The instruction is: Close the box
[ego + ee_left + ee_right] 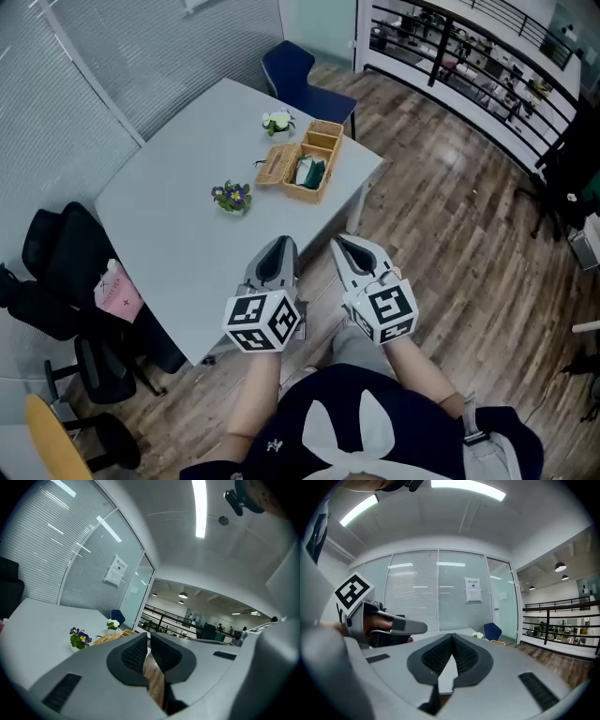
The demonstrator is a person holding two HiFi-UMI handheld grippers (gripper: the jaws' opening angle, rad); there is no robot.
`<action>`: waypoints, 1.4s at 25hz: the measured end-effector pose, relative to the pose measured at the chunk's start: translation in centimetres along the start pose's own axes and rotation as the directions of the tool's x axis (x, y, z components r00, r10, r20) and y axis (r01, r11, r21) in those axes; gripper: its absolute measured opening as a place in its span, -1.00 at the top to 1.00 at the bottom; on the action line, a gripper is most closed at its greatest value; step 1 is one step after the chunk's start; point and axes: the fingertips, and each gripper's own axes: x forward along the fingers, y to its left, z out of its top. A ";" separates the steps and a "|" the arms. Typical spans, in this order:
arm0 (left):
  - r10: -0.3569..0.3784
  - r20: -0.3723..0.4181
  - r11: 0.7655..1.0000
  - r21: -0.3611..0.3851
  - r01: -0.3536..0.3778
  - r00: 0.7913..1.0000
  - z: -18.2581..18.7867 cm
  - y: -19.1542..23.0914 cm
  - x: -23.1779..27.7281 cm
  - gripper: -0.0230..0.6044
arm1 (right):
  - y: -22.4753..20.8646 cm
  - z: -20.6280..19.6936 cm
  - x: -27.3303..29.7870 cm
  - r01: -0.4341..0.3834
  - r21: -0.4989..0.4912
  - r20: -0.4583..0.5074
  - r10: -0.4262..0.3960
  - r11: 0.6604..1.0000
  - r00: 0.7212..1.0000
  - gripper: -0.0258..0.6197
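An open wicker box (311, 167) stands near the far right edge of the grey table (178, 234), its lid (274, 167) laid out to the left and something green inside. It also shows far off in the left gripper view as the box (112, 636). Both grippers hover side by side off the table's near edge, well short of the box. My left gripper (281, 246) is shut with nothing between its pads (136, 651). My right gripper (341, 244) is also shut and empty, its pads (440, 653) meeting at the tip.
Purple flowers (232, 197) sit left of the box and white flowers (277, 122) behind it. A blue chair (302, 77) stands at the table's far end. A black office chair (56, 272) with a pink bag (118, 292) is at the left. Wooden floor (450, 216) lies to the right.
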 end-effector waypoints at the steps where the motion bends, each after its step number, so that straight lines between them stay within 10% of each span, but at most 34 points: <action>1: 0.012 0.002 1.000 -0.004 -0.012 1.000 0.1 0.2 0.5 0.86 | -0.4 -0.1 0.2 -0.007 0.004 -0.003 0.007 1.000 1.000 0.91; 15: 0.120 -0.013 0.989 -0.087 -0.121 0.993 0.5 2.1 8.9 0.28 | -7.5 -0.6 3.4 -0.108 0.020 -0.025 0.108 0.994 0.994 0.91; 35: 0.259 -0.087 0.910 -0.312 -0.273 0.962 -4.2 8.3 14.6 0.28 | -13.8 -4.8 7.2 -0.156 0.058 -0.127 0.163 0.986 0.979 0.91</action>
